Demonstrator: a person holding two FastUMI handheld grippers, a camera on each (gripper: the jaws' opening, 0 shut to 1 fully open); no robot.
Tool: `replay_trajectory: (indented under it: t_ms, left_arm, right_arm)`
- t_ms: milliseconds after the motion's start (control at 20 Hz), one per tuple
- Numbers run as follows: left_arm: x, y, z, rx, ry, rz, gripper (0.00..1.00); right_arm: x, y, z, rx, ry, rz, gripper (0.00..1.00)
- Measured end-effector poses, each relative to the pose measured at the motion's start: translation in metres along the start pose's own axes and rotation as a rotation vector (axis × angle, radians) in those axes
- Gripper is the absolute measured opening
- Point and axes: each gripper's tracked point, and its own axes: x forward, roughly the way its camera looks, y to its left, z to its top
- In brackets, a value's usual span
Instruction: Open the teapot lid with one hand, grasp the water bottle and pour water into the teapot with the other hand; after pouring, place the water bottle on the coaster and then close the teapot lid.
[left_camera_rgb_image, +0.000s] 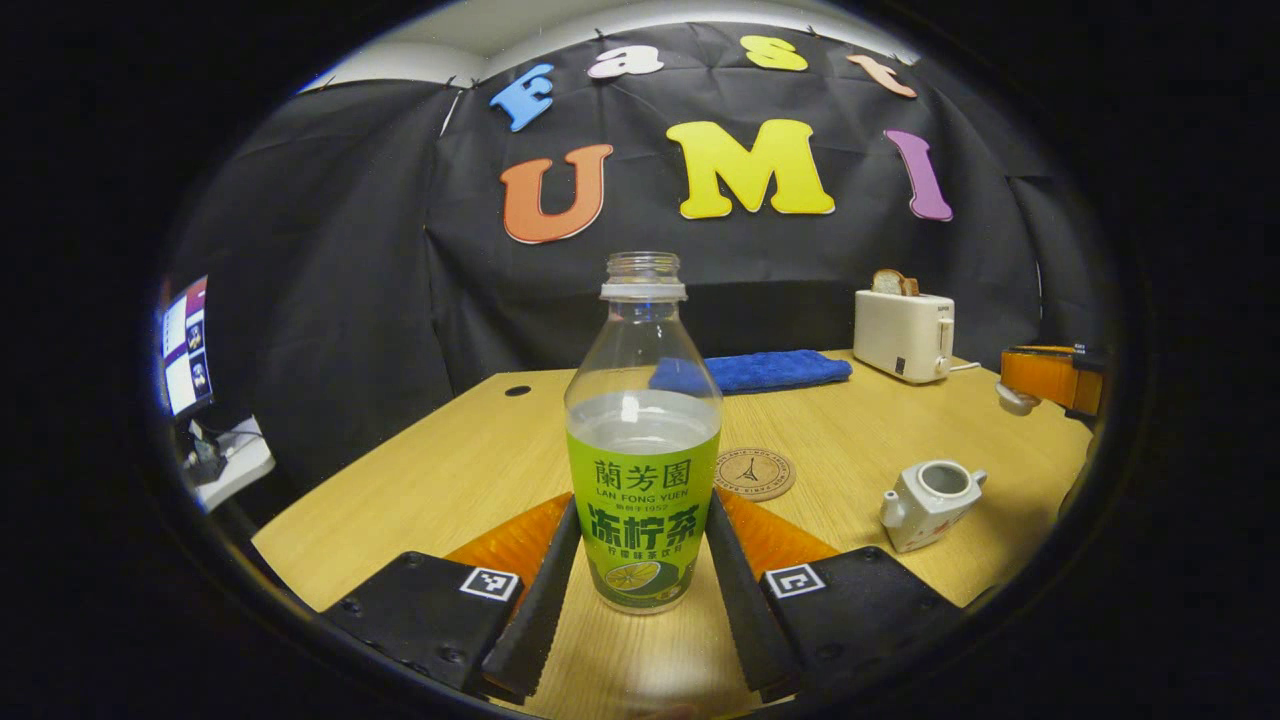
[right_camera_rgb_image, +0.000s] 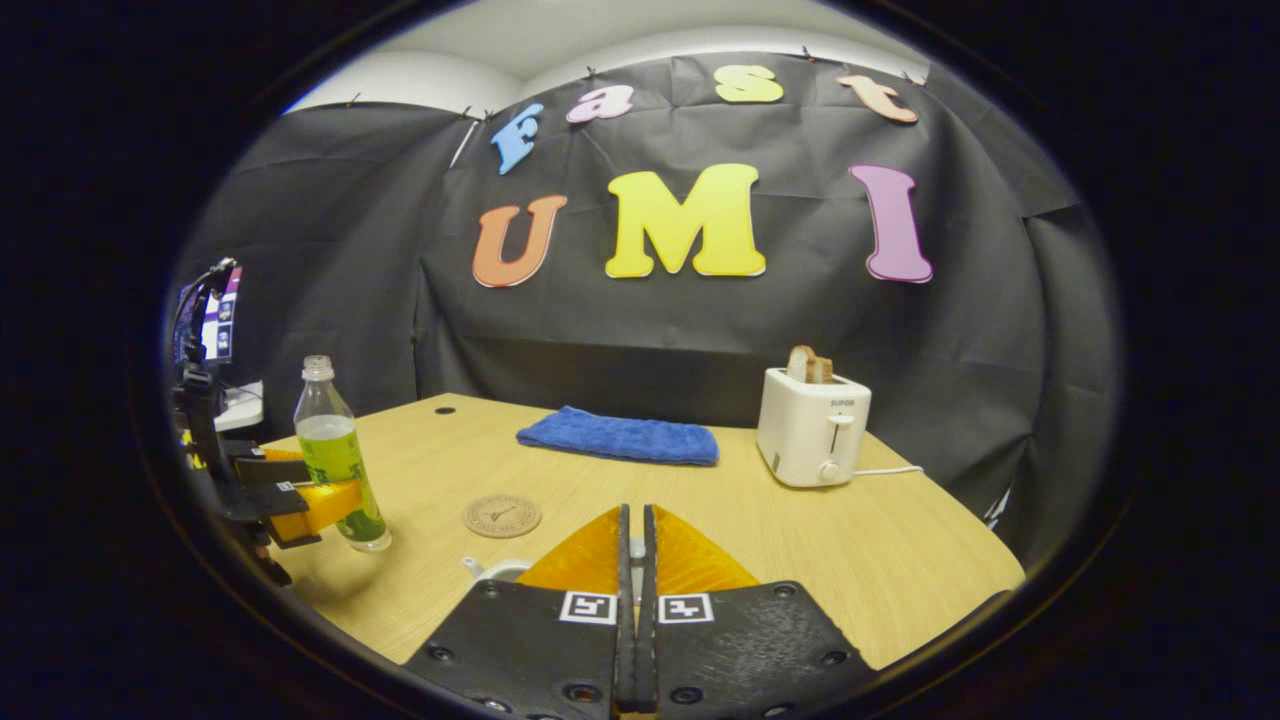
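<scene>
Standing upright beside the coaster (left_camera_rgb_image: 754, 473), the bottle (left_camera_rgb_image: 642, 440) is flanked by the spread left gripper (left_camera_rgb_image: 640, 590); contact cannot be told.

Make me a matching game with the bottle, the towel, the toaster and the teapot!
Things:
1. bottle
2. towel
3. toaster
4. teapot

Clues:
A. lid off, open on top
B. blue, lying flat at the back of the table
C. has bread sticking out
D. stands between the left gripper's fingers

Pairs: 1-D, 2-B, 3-C, 4-A
</scene>
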Motion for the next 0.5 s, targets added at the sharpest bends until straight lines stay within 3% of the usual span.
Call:
replay_trajectory:
  t_ms: [250, 500]
  left_arm:
    - [-0.01, 0.0, 0.021, 0.282, -0.024, 0.055, 0.73]
    - [-0.015, -0.019, 0.025, 0.587, -0.034, 0.064, 0.72]
  right_arm:
    - [-0.004, -0.022, 0.0, 0.001, 0.003, -0.012, 0.0]
    - [-0.008, -0.042, -0.003, -0.006, 0.009, -0.017, 0.0]
